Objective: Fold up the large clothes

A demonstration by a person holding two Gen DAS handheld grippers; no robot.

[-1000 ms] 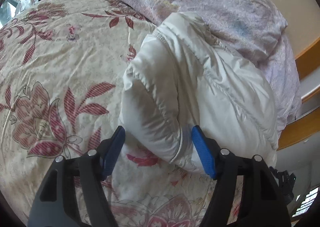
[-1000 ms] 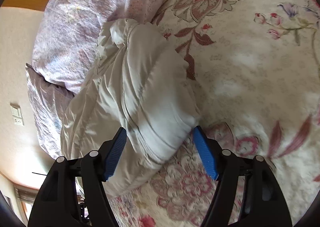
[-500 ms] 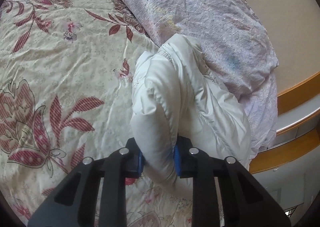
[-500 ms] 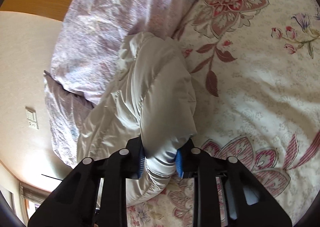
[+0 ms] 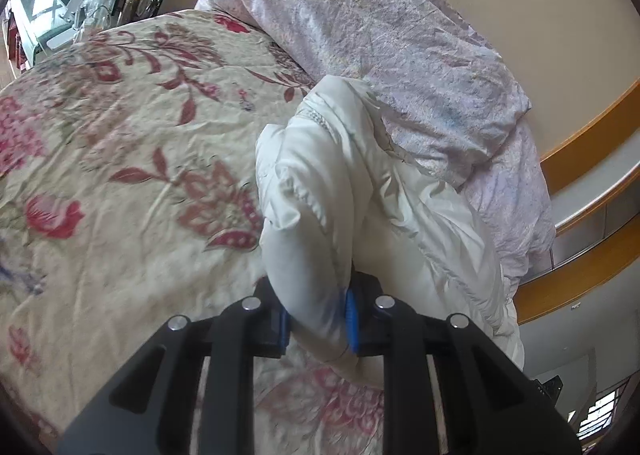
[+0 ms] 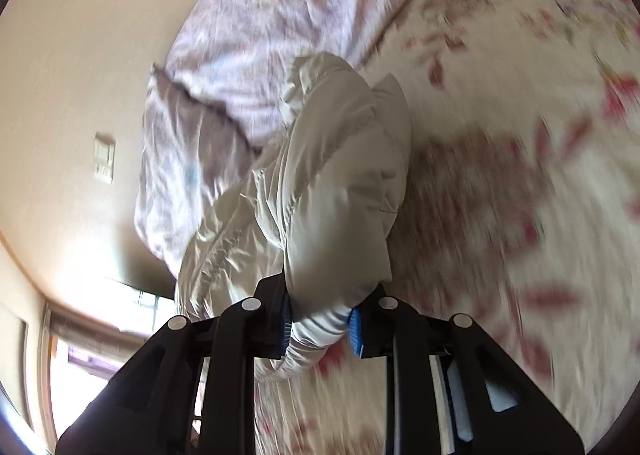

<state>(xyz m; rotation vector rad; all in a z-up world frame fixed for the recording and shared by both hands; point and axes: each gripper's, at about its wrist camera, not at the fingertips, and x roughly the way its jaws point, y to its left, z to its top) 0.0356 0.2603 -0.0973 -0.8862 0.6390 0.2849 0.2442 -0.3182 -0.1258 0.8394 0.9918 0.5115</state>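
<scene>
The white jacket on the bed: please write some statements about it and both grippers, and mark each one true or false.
1. The left gripper is shut on the jacket. True.
2. The right gripper is open and holds nothing. False: it is shut on the jacket too.
3. The jacket lies beside a lilac quilt. True.
4. The bedspread is plain blue. False: it is cream with red flowers.
5. The jacket is black. False: it is white.
</scene>
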